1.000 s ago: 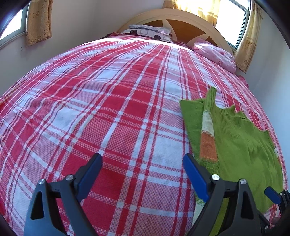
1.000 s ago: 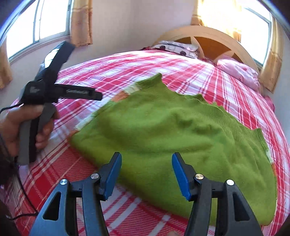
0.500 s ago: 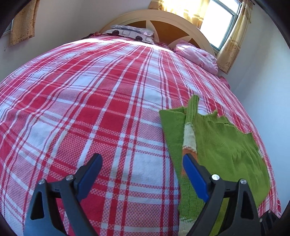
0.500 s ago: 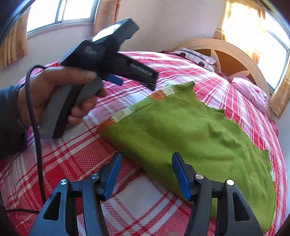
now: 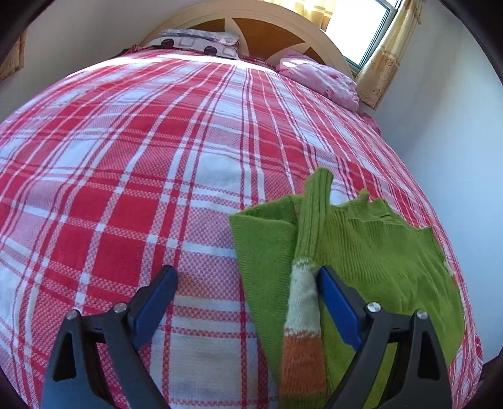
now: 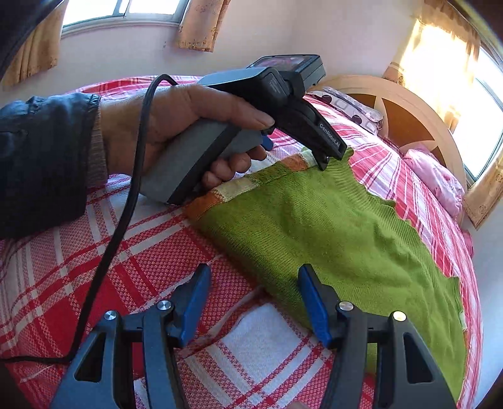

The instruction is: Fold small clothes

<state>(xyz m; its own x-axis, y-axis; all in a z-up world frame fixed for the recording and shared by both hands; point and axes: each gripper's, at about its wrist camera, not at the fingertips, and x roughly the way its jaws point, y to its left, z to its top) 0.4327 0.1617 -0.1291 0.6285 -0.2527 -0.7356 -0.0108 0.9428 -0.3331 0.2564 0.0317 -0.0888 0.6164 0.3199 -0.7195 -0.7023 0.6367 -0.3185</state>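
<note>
A small green knitted sweater [image 5: 377, 251] lies flat on the red and white plaid bed [image 5: 141, 188]. One sleeve [image 5: 303, 299], with white and orange bands, is laid over its left side. My left gripper [image 5: 246, 299] is open just above the bed; the banded sleeve lies between the jaws, close to the right finger. In the right wrist view a hand holds the left gripper [image 6: 327, 160] with its tips over the sweater's [image 6: 330, 236] striped sleeve. My right gripper [image 6: 254, 302] is open, low over the sweater's near edge, with nothing pinched.
A black cable [image 6: 125, 204] runs from the left gripper's handle across the bedspread. At the head of the bed are a patterned pillow [image 5: 201, 42], a pink pillow [image 5: 320, 78] and a wooden headboard [image 5: 267, 28]. A wall lies close on the right.
The left gripper has moved right, so the sleeve now lies between its jaws. The right gripper has rolled and shifted toward the sweater's near-left edge. Both stayed open.
</note>
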